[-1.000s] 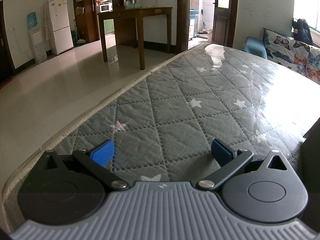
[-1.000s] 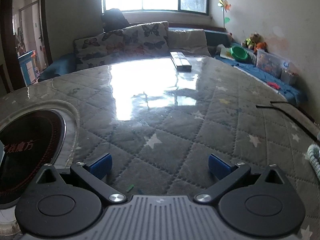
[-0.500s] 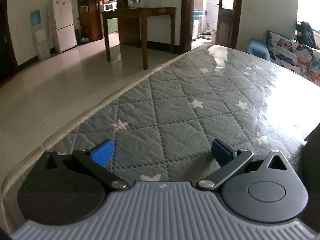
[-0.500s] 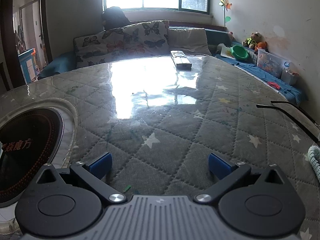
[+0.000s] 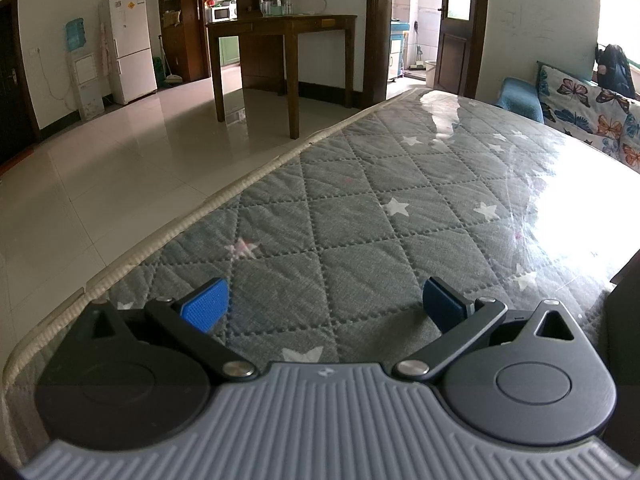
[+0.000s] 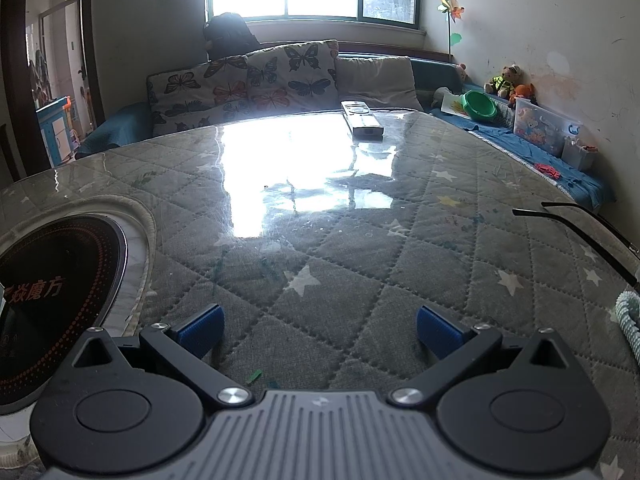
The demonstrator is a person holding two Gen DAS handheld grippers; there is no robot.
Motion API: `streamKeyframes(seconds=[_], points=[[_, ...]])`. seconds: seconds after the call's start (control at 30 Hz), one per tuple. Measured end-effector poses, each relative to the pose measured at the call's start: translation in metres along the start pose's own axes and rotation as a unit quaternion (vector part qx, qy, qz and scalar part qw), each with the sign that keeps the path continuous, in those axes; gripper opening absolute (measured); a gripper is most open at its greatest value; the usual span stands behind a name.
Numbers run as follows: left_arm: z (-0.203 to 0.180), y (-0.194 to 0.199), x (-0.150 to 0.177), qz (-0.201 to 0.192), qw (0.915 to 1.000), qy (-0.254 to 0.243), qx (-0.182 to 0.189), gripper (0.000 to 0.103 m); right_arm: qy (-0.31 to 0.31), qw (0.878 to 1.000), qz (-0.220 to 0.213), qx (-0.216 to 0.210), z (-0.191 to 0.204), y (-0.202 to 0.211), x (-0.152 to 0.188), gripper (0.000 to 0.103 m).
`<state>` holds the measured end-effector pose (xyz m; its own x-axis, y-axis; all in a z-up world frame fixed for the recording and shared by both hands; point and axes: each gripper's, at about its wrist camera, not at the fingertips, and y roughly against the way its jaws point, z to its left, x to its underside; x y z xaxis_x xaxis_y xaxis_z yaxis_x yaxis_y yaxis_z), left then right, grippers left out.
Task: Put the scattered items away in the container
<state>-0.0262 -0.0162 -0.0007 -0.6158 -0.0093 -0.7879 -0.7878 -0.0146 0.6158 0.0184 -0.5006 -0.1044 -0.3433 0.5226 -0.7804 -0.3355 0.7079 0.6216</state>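
Observation:
My left gripper (image 5: 326,306) is open over the grey quilted star-pattern table cover (image 5: 360,220), with nothing between its blue pads. My right gripper (image 6: 318,330) is open too, low over the same cover (image 6: 360,260). A grey remote control (image 6: 362,119) lies at the far edge of the table. The thin black arms of a pair of glasses (image 6: 580,224) stick in from the right. A pale green coiled piece (image 6: 628,316) shows at the right edge. No container for the items shows in either view.
A round black induction plate (image 6: 52,292) is set into the table at the left of the right wrist view. Butterfly cushions (image 6: 256,80) line a sofa behind the table. A wooden table (image 5: 284,40) and a fridge (image 5: 130,68) stand across the tiled floor (image 5: 100,184).
Both cameras have tipped slightly, so the room sits a little higher and nearer in view. Both grippers stay open and hold nothing.

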Motion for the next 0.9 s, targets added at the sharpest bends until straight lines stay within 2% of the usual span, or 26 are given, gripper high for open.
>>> streamKeyframes(seconds=[0.9], points=[[-0.0044, -0.0029, -0.0051, 0.0, 1.0, -0.002, 0.0, 0.103, 0.001, 1.0, 0.0, 0.0, -0.0041, -0.002, -0.0031, 0.103]])
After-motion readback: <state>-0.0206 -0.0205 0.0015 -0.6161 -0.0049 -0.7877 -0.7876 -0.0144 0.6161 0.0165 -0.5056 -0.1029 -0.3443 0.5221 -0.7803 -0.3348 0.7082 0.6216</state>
